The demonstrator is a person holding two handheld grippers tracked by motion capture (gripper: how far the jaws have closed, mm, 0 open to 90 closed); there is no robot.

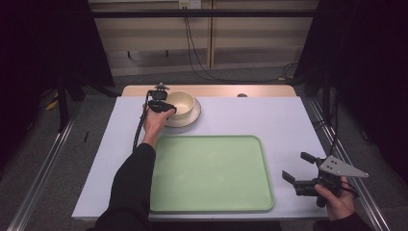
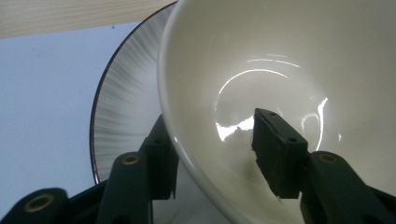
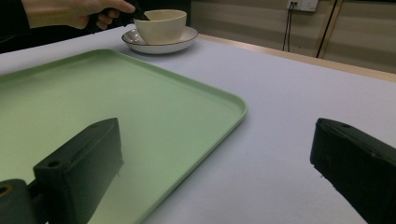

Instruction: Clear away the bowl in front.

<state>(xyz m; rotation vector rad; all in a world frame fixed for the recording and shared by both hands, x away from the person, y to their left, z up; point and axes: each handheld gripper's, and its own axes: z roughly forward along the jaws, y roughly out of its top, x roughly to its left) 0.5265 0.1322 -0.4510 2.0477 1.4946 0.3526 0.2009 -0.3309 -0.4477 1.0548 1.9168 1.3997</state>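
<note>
Straddling the near wall of the cream bowl [image 2: 280, 70], the left gripper [image 2: 212, 154] has one jaw outside the rim and one inside. No earlier picture is given, so only the standing state is noted: jaws partly closed around the wall, a sliver of gap showing at the inner pad; whether the pads actually press on the wall cannot be told. Outer jaw's tip is hidden behind the bowl's curve.

Bowl sits on a white saucer [image 2: 123, 107] with a dark rim line; most of the saucer is cut off or covered by the bowl in the left gripper view. In the high view, bowl [image 1: 181, 102] and saucer [image 1: 188, 119] lie just beyond the far left corner of the green tray [image 1: 211, 175], apart from it. Left hand [image 1: 155, 121] covers much of the gripper there, so the jaws are hard to make out.

Right gripper [image 1: 299, 169] hovers to the right of the tray, near its front right corner, well apart from the bowl. Jaws spread wide, nothing between them; right gripper view shows both pads [image 3: 81, 168] cut off at the frame's bottom edge, bare table [image 3: 280, 112] between.

Bowl's far side is cropped in the left gripper view.
</note>
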